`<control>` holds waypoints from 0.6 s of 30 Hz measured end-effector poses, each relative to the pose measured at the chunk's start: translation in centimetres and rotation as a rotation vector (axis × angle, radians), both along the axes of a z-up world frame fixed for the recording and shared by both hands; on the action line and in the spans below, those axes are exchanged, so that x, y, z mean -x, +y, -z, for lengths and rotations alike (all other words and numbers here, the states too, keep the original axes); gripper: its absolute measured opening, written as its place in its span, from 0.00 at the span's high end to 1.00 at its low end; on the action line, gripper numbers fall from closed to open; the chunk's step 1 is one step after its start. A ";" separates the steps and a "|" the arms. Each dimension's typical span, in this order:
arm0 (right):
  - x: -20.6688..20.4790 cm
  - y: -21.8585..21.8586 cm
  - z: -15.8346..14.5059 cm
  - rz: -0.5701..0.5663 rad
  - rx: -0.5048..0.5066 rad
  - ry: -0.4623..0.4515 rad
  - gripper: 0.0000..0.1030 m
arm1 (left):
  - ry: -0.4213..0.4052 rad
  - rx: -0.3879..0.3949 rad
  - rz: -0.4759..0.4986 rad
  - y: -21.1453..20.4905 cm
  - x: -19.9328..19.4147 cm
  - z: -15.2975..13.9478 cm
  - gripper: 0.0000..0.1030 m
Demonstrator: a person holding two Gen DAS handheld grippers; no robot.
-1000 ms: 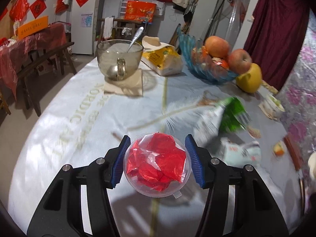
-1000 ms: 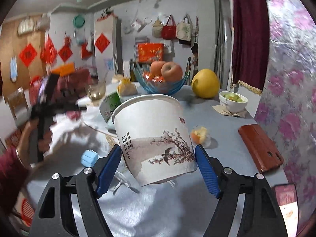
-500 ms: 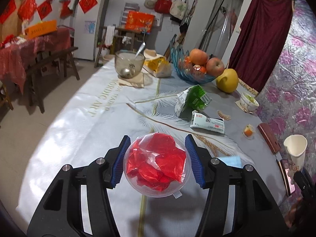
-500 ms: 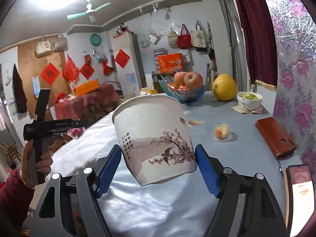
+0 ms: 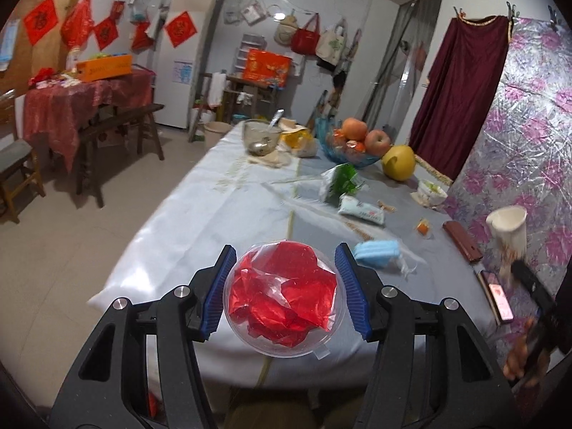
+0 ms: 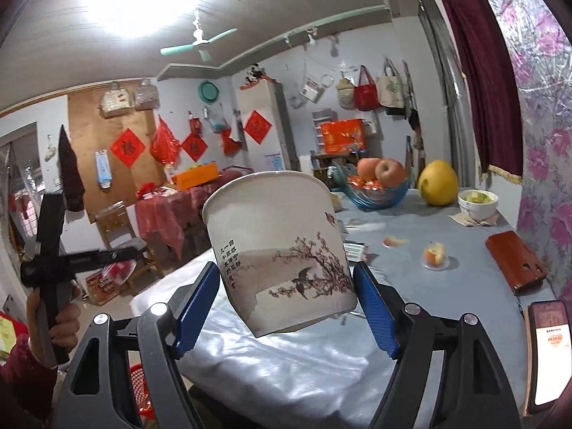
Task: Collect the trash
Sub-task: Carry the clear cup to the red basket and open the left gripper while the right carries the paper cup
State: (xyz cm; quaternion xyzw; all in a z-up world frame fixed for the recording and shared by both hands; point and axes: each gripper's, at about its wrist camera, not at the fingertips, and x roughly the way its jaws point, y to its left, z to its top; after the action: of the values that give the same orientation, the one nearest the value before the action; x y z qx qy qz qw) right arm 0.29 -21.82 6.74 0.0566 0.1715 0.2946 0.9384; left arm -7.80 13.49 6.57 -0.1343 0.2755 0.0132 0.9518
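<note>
My left gripper [image 5: 284,291] is shut on a clear plastic cup [image 5: 284,296] stuffed with red plastic wrap, held above the near end of the table [image 5: 200,221]. My right gripper [image 6: 286,304] is shut on a white paper cup [image 6: 279,261] with a painted branch and bird, tilted, held above the table's near edge; the cup also shows at the right in the left wrist view [image 5: 509,230]. On the table lie a blue pack [image 5: 377,253], a white wrapper [image 5: 361,211] and a green-and-white bag [image 5: 339,184].
A blue fruit bowl [image 5: 352,150], a pomelo [image 5: 398,162], a glass mug with a spoon [image 5: 261,136], a small bowl [image 5: 432,191], a brown wallet [image 5: 461,241] and a phone [image 5: 498,295] are on the table. A red basket [image 6: 141,389] shows below the table's near edge.
Both grippers have pulled back and up from the table with their cups, so the table now looks farther away. Both grips are unchanged.
</note>
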 end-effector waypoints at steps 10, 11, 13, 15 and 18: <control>2.2 2.8 -0.1 -0.082 0.008 0.011 0.26 | 0.077 0.034 -0.193 6.4 7.9 4.3 0.45; 2.1 3.1 0.0 -0.091 0.009 0.016 0.26 | 0.085 0.045 -0.225 7.5 8.5 4.9 0.45; 2.3 3.9 0.2 -0.110 0.013 0.026 0.26 | 0.108 0.090 -0.285 9.9 9.6 6.5 0.45; 2.5 5.0 0.4 -0.127 0.020 0.035 0.26 | 0.126 0.126 -0.345 12.1 10.6 8.0 0.45; 2.4 6.8 0.7 -0.162 0.032 0.050 0.26 | 0.156 0.128 -0.411 14.5 11.6 9.9 0.45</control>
State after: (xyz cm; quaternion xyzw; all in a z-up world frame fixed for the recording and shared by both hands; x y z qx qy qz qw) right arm -2.14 -15.03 6.01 0.0350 0.2037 0.3652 0.9077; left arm -19.42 28.02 -3.33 -0.2464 0.3153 0.1996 0.8944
